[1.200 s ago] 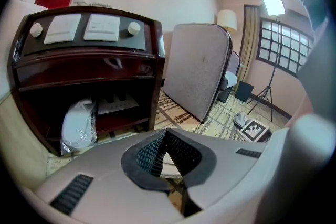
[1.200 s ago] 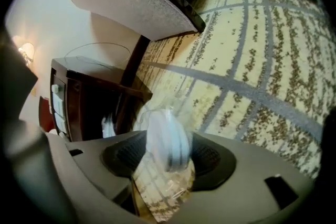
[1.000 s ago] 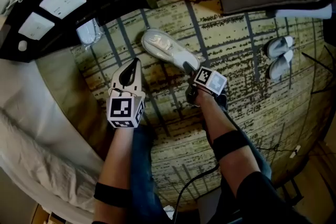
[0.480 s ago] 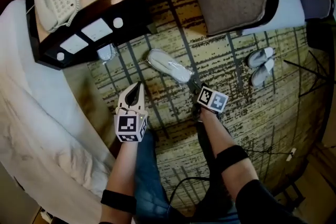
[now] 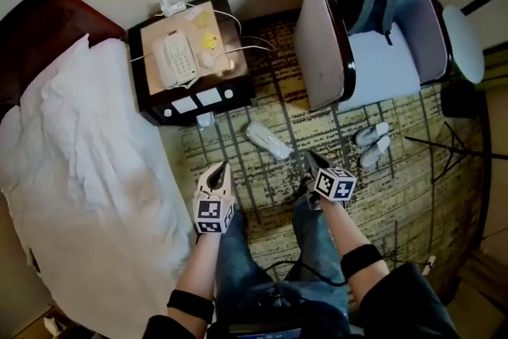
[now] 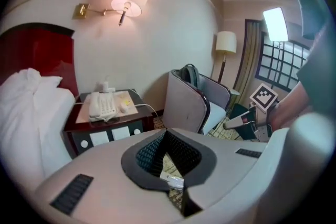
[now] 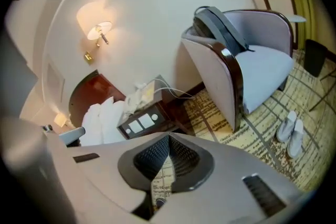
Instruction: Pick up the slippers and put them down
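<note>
**Reporter:** Standing over a patterned carpet (image 5: 397, 194), a person holds both tools clear of the floor. Is anything gripped?

**Photographer:** No. The left gripper (image 5: 221, 171) is pressed together and empty. The right gripper (image 5: 311, 160) has just been closing its jaws on nothing. One white slipper (image 5: 268, 141) lies just ahead, apparently set down already. A pair (image 5: 371, 143), probably slippers too, waits beside the armchair (image 5: 373, 59).

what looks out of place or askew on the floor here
One white slipper lies alone and slanted on the carpet in front of the nightstand, apart from the slipper pair that sits side by side next to the armchair. It looks dropped rather than placed. Nothing spilled or broken shows.
</note>
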